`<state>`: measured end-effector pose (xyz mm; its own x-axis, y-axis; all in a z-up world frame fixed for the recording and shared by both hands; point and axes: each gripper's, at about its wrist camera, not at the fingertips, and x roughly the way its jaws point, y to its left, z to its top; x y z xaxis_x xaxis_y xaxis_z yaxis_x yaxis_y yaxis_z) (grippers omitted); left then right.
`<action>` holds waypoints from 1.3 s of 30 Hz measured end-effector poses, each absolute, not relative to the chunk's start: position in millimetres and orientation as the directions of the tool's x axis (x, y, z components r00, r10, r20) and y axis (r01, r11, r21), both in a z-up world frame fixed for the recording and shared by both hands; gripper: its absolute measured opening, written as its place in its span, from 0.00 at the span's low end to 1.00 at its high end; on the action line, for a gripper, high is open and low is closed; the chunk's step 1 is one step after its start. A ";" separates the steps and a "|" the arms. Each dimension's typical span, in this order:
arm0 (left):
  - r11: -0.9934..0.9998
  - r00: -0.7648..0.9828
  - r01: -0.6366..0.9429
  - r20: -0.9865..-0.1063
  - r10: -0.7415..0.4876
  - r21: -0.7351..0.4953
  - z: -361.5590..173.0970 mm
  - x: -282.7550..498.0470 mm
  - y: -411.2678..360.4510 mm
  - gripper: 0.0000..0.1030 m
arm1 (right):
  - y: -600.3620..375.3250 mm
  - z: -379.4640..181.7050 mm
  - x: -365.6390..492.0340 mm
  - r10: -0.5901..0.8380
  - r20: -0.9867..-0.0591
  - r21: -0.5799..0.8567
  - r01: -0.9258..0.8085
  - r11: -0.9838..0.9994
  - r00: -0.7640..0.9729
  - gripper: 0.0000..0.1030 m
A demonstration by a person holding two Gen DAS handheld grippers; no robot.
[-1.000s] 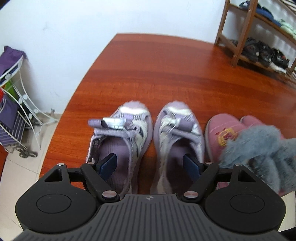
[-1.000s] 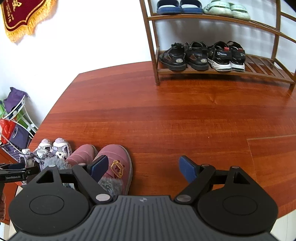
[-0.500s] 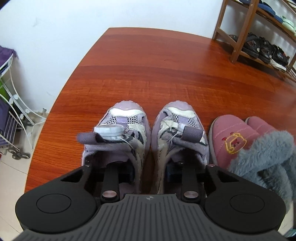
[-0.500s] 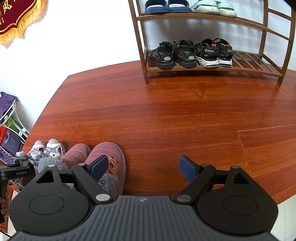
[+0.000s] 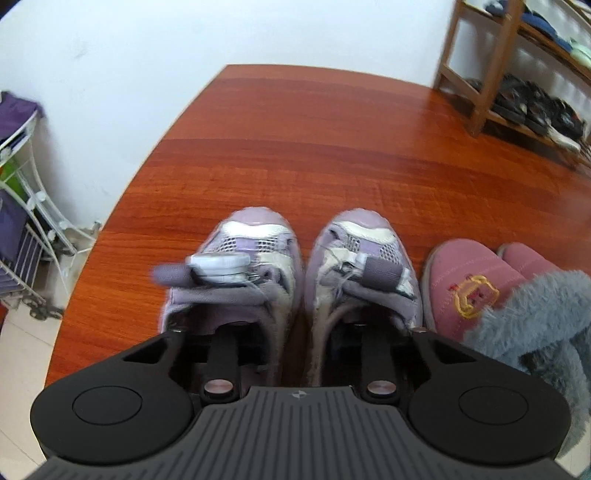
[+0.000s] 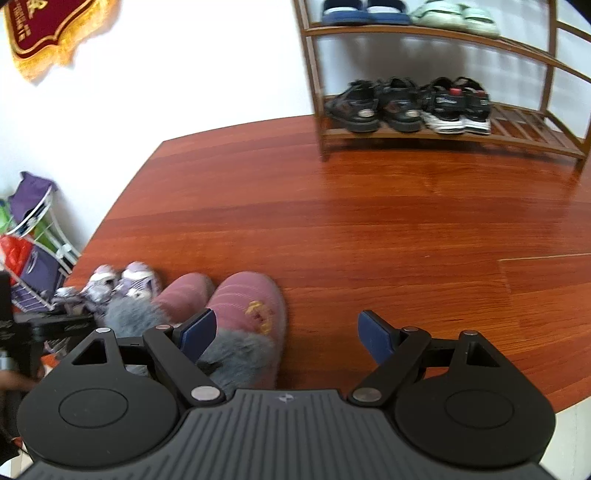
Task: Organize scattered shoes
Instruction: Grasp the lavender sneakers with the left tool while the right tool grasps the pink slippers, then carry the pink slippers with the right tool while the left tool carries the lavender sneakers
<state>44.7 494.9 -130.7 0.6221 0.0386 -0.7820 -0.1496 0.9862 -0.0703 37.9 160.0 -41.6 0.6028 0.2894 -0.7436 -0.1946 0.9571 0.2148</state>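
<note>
left tool (image 5: 295, 332): fingers inside the two purple sneakers (image 5: 295, 280), jaws just closed, pinching their inner walls together | right tool (image 6: 286, 332): jaws wide, holding nothing, above the pink slippers (image 6: 236, 306), which sit just right of the sneakers

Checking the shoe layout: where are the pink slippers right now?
The pink slippers sit on the wooden floor low in the right wrist view, just right of the purple sneakers, well short of the shoe rack.

White wire rack (image 5: 33, 206) with purple bags, red fringed banner (image 6: 55, 33), white wall (image 5: 129, 74)
</note>
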 end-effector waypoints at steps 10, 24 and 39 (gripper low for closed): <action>0.972 0.624 -0.206 -0.781 0.041 -0.114 -126.2 24.8 499.2 0.22 | 213.3 -43.1 25.8 0.435 -0.747 0.275 -0.363 0.891 0.503 0.85; 0.952 0.659 -0.261 -0.750 0.056 -0.159 -93.4 -18.3 516.4 0.22 | 265.1 -76.6 53.7 0.420 -0.807 0.321 -0.289 0.902 0.414 0.85; 0.940 0.669 -0.296 -0.739 0.078 -0.169 -72.0 -40.2 518.3 0.22 | 292.6 -126.7 72.7 0.197 -0.808 0.083 -0.224 0.971 0.555 0.83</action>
<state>-40.2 518.3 -72.0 0.6694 0.0777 -0.7389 -0.2961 0.9400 -0.1694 72.7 292.6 -126.7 0.5550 0.1968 -0.8083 -0.2239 0.9711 0.0827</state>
